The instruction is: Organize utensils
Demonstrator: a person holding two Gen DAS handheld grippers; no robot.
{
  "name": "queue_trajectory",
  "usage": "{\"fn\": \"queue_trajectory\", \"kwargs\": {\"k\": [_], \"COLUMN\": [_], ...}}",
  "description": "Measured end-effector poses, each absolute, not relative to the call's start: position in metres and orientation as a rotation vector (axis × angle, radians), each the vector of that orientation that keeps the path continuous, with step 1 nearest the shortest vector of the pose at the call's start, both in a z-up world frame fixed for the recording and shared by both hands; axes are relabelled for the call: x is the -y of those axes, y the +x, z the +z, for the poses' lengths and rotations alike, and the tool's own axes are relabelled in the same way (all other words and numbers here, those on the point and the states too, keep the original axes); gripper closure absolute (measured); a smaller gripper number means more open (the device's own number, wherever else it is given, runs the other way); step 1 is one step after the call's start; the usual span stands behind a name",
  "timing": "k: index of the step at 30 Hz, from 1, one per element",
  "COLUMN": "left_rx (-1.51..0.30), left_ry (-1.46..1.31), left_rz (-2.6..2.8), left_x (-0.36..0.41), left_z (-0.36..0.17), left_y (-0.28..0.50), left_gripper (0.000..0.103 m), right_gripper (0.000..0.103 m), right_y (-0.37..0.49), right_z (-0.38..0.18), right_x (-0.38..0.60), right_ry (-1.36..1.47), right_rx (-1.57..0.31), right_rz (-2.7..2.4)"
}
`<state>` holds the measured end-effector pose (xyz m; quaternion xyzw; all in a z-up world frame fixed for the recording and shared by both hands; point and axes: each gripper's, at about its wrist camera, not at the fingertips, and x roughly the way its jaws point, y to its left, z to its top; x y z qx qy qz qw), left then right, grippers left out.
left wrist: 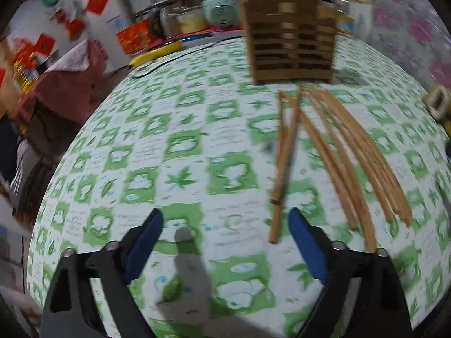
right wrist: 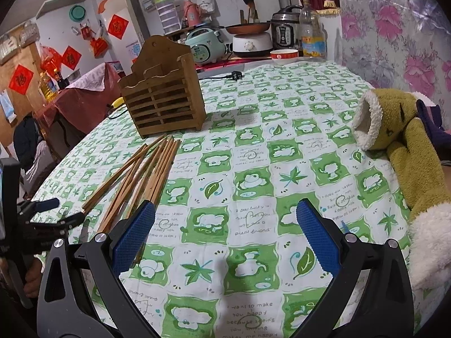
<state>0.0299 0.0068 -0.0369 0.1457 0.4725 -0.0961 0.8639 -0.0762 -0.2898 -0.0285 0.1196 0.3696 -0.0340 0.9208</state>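
Note:
Several wooden chopsticks (left wrist: 338, 152) lie spread on the green-and-white tablecloth (left wrist: 169, 146), in front of a slatted wooden utensil holder (left wrist: 290, 48) that stands upright. My left gripper (left wrist: 225, 228) is open and empty, low over the cloth; the nearest chopstick ends lie just inside its right finger. In the right wrist view the chopsticks (right wrist: 141, 174) lie left of my right gripper (right wrist: 225, 222), which is open and empty. The holder (right wrist: 163, 95) stands behind them. The left gripper (right wrist: 42, 214) shows at the far left edge.
A green plush sleeve with white cuffs (right wrist: 406, 152) lies at the table's right side. Rice cookers (right wrist: 205, 46), a bottle (right wrist: 311, 33) and a bowl (right wrist: 283, 55) stand at the back. A black cable with plug (right wrist: 225, 76) lies past the holder. A yellow object (left wrist: 157, 53) lies at the far left edge.

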Motion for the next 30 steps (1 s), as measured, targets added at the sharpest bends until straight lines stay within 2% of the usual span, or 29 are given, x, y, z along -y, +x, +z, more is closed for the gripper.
{"fn": "queue_trajectory", "kwargs": {"k": [4,5,6,8,10,21,25,30], "left_rx": [-0.99,-0.992,-0.997,-0.996,-0.992,-0.865,-0.949,-0.969], "left_ry": [0.323,0.32,0.316,0.315,0.314,0.227,0.176,0.156], "left_rz": [-0.252,-0.266,-0.286,-0.323,-0.347,-0.26,-0.257,-0.259], "left_x": [0.004,0.006,0.008,0.013,0.014,-0.011,-0.019,-0.024], "left_z": [-0.038,-0.038,-0.039,-0.039,-0.041,-0.012,-0.03,-0.039], "left_y": [0.027,0.026,0.026,0.024,0.02,0.009,0.02,0.021], "left_gripper": [0.044,0.054,0.06,0.085,0.097,0.097,0.097,0.097], "right_gripper": [0.006,0.006,0.006,0.006,0.006,0.006,0.006,0.007], "right_y": [-0.076,-0.076,-0.077,-0.077,-0.077,-0.076,-0.076,-0.084], "right_z": [-0.028,-0.028,-0.028,-0.027,-0.027,-0.028,-0.029,-0.04], "right_x": [0.288,0.288,0.287,0.287,0.288,0.286,0.271,0.245], "right_ry": [0.251,0.248,0.242,0.24,0.246,0.256,0.189,0.087], "right_rx": [-0.75,-0.748,-0.747,-0.745,-0.742,-0.761,-0.809,-0.866], "right_rz": [-0.062,-0.063,-0.066,-0.065,-0.062,-0.038,0.056,0.146]}}
